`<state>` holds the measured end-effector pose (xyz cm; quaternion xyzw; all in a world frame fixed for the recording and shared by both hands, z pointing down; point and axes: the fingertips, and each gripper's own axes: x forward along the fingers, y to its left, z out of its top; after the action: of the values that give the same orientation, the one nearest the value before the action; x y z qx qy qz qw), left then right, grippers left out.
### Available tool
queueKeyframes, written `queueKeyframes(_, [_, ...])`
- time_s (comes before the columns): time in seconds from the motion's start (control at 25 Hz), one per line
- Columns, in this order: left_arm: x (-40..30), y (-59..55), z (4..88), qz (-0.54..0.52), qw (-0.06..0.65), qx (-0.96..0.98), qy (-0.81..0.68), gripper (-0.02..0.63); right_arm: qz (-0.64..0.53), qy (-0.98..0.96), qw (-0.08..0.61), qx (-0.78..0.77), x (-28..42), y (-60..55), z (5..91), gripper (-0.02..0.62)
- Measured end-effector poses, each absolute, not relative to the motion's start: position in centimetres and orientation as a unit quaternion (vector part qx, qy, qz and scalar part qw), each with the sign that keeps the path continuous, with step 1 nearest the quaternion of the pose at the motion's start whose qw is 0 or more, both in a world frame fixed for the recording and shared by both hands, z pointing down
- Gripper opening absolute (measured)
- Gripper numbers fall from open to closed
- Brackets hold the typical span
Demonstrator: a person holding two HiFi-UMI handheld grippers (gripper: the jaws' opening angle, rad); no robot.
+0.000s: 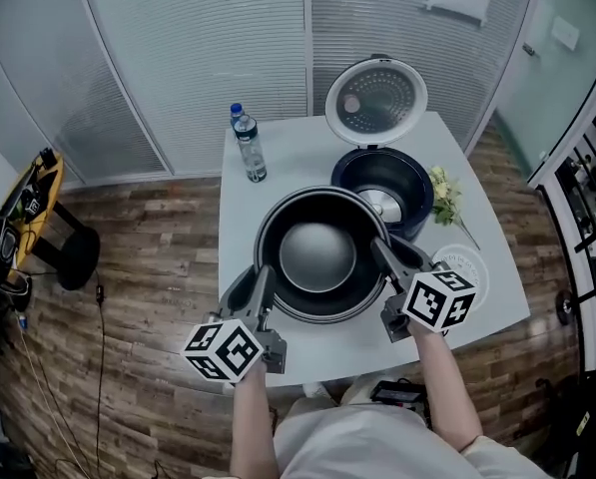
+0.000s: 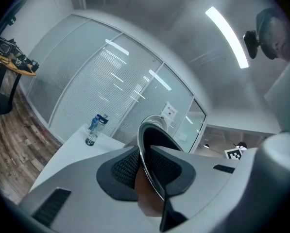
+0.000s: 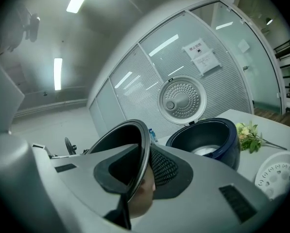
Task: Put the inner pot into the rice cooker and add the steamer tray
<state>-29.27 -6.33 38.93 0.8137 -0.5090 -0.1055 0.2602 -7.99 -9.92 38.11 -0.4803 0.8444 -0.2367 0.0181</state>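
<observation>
Inner pot (image 1: pixel 317 257) rim clamped by left claw (image 1: pixel 261 285), right claw (image 1: pixel 382 253), opposite sides; bottle (image 1: pixel 250 148) label illegible.

Cool ceiling-strip light (image 2: pixel 227 37), fisheye-bent edges

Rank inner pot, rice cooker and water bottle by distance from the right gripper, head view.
1. inner pot: its rim is clamped in the right gripper.
2. rice cooker: just beyond the gripper, on the right side.
3. water bottle: far back left, past the pot.
</observation>
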Motion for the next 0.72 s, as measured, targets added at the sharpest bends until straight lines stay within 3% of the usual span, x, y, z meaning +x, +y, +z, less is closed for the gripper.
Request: queueKeyframes(0.72, [-21.5, -11.5, 34.7, -0.104, 0.247, 0.848, -0.457, 0.064, -0.199, 0.822, 0.057, -0.531, 0.1, -12.0, 33.6, 0.081])
